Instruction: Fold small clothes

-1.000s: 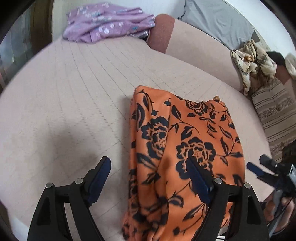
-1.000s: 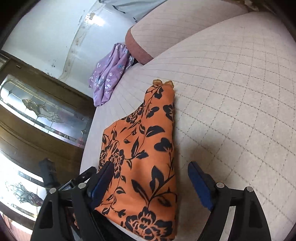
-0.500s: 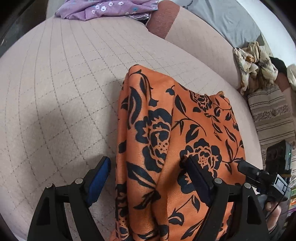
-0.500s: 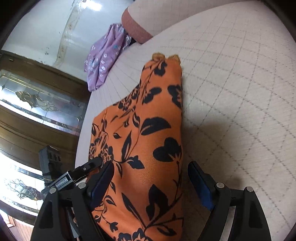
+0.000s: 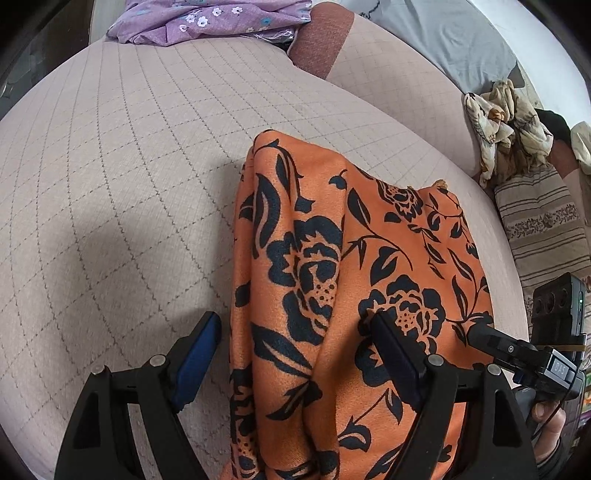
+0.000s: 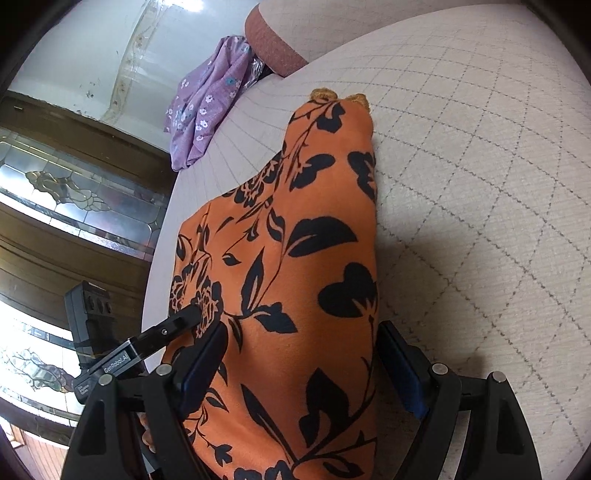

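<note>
An orange garment with a black flower print (image 5: 332,266) lies in a long strip on the quilted beige cushion (image 5: 129,184). My left gripper (image 5: 295,350) is open over its near left part: one finger (image 5: 199,354) is on the bare cushion, the other (image 5: 395,362) over the cloth. My right gripper (image 6: 301,365) is open too, and the garment (image 6: 295,240) fills the gap between its blue pads (image 6: 402,373) at the near right edge. Each gripper shows in the other's view, the right gripper (image 5: 517,350) and the left gripper (image 6: 162,332), both low at the garment's near end.
A purple flowered garment (image 5: 207,18) lies at the cushion's far edge by a reddish bolster (image 5: 317,48). A grey pillow (image 5: 443,37), a crumpled cream cloth (image 5: 502,125) and a striped cushion (image 5: 546,229) are at the right. A wooden door with leaded glass (image 6: 74,192) stands past the left edge.
Both grippers have come closer and lower over the garment's near end. The right one slid so the cloth now lies between its fingers. Jaws stayed open.
</note>
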